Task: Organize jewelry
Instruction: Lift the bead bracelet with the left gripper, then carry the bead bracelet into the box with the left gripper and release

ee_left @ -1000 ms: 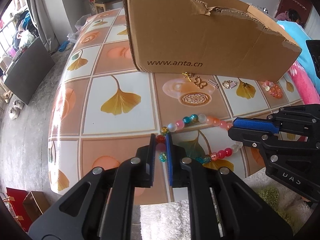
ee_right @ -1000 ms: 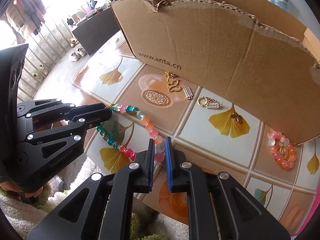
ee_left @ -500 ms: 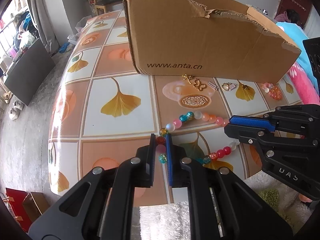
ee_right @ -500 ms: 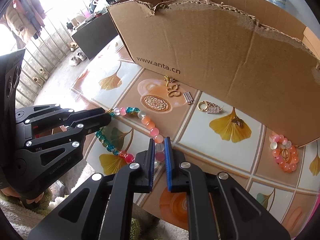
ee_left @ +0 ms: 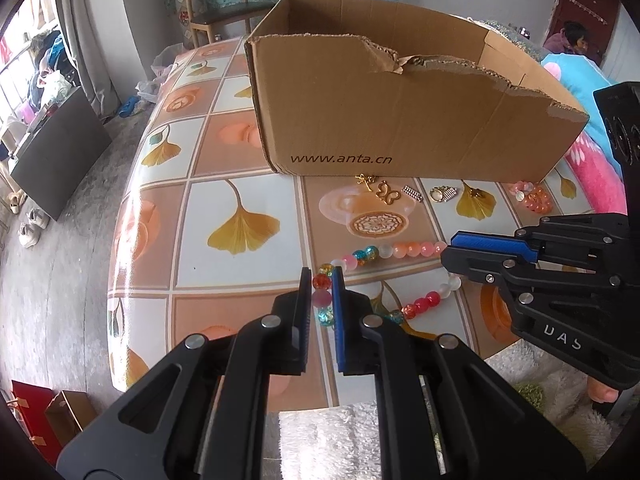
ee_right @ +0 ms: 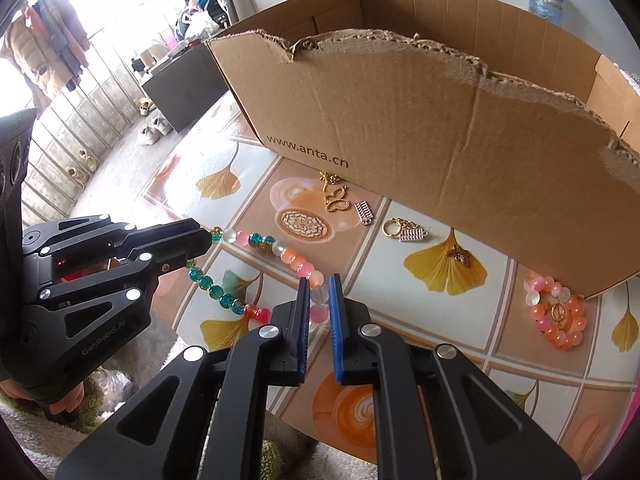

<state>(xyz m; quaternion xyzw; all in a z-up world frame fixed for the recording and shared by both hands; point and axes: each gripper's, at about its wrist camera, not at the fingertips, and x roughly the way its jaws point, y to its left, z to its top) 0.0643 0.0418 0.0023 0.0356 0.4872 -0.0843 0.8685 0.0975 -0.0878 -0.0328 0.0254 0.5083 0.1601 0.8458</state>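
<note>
A strand of coloured beads (ee_left: 400, 249) (ee_right: 288, 256) runs in a loop between my two grippers near the table's front edge. My left gripper (ee_left: 322, 280) is shut on its left end, an orange and a pink bead between the pads. At the strand's right end my right gripper (ee_right: 319, 286) is shut on a pale and a pink bead. Each gripper shows in the other's view: the right gripper (ee_left: 448, 250) and the left gripper (ee_right: 204, 240). Behind stands an open cardboard box (ee_left: 400, 120) (ee_right: 440, 128).
Along the box's front wall lie a gold butterfly charm (ee_left: 387, 193) (ee_right: 337, 200), a silver charm (ee_right: 363, 212), a ring with a charm (ee_right: 404, 232), a bronze flower (ee_right: 459, 257) and a pink bead bracelet (ee_left: 530, 198) (ee_right: 558, 316). The table (ee_left: 208, 148) ends just below my grippers.
Both grippers have kept their hold on the strand. The box sits lower in both views than before, and its inside now shows.
</note>
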